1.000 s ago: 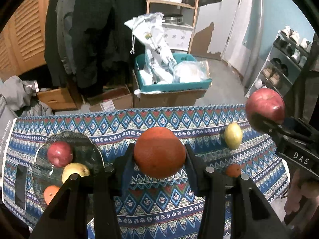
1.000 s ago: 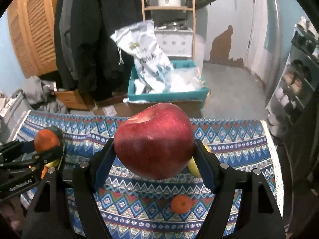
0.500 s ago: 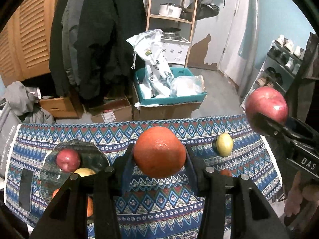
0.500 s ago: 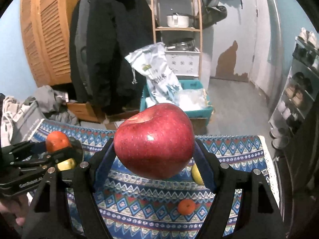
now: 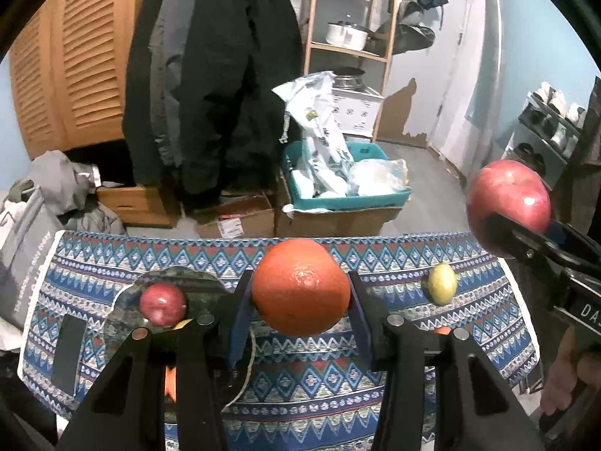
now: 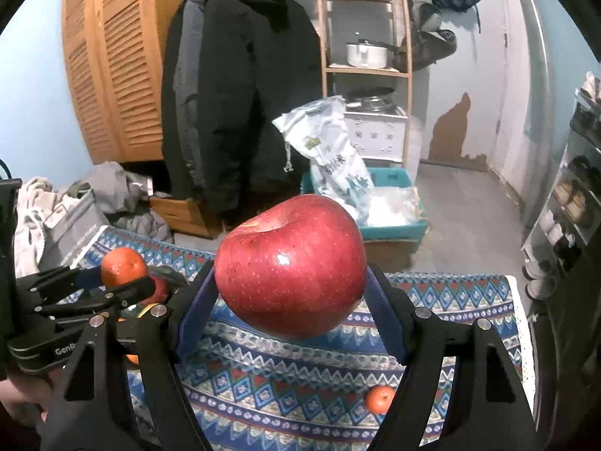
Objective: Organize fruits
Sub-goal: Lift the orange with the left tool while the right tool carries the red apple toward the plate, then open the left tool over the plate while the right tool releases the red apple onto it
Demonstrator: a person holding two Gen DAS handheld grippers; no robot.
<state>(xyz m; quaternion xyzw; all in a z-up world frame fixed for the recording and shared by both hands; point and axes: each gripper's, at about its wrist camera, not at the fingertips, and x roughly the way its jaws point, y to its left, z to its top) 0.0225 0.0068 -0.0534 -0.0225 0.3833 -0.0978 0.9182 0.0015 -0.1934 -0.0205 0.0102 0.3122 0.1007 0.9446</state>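
Left tongs (image 5: 300, 293) clenched on an orange (image 5: 300, 286), right tongs (image 6: 291, 285) grasping a big red apple (image 6: 291, 265), both raised above the cloth, with the plate (image 5: 124, 319) low at left, nearer the orange.

The plate (image 5: 124, 323) is mostly blocked by the left gripper (image 5: 300, 300), so the yellow fruit (image 5: 183, 324) and the orange one (image 5: 169, 379) on it only peek out as slivers. Another small orange fruit (image 5: 443, 330) on the cloth is nearly all behind a finger. In the right view the big apple (image 6: 291, 267) covers the lemon completely. Shoes on the rack (image 6: 578, 195) are cut off by the frame edge.
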